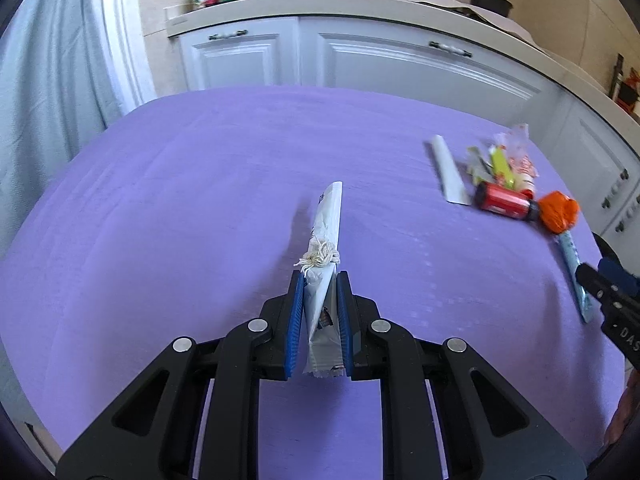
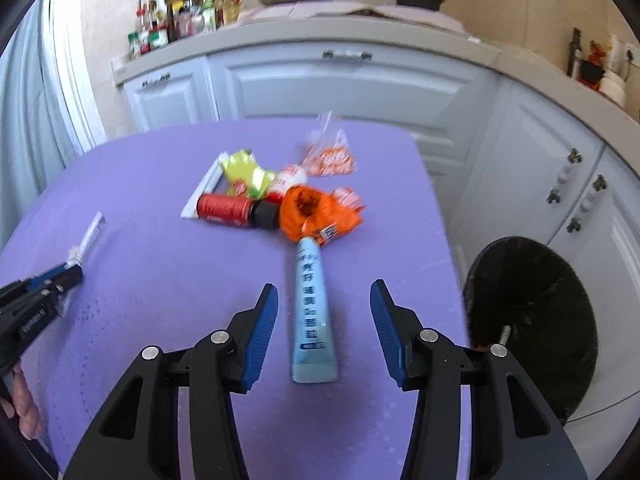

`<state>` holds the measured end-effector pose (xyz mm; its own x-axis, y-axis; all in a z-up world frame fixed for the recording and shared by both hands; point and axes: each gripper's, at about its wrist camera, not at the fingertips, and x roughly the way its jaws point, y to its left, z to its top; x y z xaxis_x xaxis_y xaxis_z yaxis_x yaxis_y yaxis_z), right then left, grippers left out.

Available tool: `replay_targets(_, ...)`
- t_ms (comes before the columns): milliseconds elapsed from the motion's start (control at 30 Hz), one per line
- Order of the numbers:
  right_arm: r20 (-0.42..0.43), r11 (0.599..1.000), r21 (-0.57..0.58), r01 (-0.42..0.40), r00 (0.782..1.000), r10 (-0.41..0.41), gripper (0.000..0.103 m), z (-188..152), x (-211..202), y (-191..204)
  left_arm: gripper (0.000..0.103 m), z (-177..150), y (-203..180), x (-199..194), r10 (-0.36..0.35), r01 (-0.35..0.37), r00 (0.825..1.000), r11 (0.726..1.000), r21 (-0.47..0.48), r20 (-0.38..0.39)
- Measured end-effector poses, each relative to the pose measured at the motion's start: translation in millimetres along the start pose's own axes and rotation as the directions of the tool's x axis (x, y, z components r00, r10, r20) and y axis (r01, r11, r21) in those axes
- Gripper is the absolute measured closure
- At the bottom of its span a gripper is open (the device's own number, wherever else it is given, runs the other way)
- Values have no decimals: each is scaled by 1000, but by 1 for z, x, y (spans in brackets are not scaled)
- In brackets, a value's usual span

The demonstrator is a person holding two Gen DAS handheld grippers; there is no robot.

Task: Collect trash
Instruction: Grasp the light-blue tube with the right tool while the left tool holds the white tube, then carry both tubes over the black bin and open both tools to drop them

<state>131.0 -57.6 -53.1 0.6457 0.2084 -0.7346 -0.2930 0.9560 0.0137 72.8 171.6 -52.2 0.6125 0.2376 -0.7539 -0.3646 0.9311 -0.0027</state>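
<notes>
My left gripper [image 1: 319,280] is shut on a white wrapper [image 1: 326,248] tied with string, held above the purple table [image 1: 180,200]; it also shows in the right wrist view [image 2: 86,246]. My right gripper [image 2: 324,294] is open, its jaws on either side of a light blue tube [image 2: 312,312] that lies on the table. Beyond the tube lies a trash pile: an orange bag [image 2: 316,212], a red can [image 2: 226,208], a green wrapper [image 2: 244,174], a clear orange-printed bag [image 2: 330,156] and a white strip [image 2: 202,190]. The pile also shows in the left wrist view [image 1: 508,184].
A black trash bin [image 2: 532,320] stands on the floor right of the table. White kitchen cabinets [image 2: 340,92] run behind, with bottles [image 2: 180,24], a pan and a pot on the counter. A curtain [image 1: 52,60] hangs at the left.
</notes>
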Motion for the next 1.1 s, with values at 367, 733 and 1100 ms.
replay_targets(367, -80, 1000, 1, -31, 996, 31, 83, -5, 12, 3, 87, 0, 9, 0, -3, 3, 1000, 1000, -8, -2)
replay_targets(733, 52, 999, 35, 4, 999, -6, 85, -9, -31, -20, 87, 1, -32, -32, -95, 92, 994, 994, 58, 53)
replay_targets(1100, 150, 978, 160, 132, 976, -157, 85, -17, -78, -96, 87, 1, -129, -67, -261, 234, 959, 949, 213, 107)
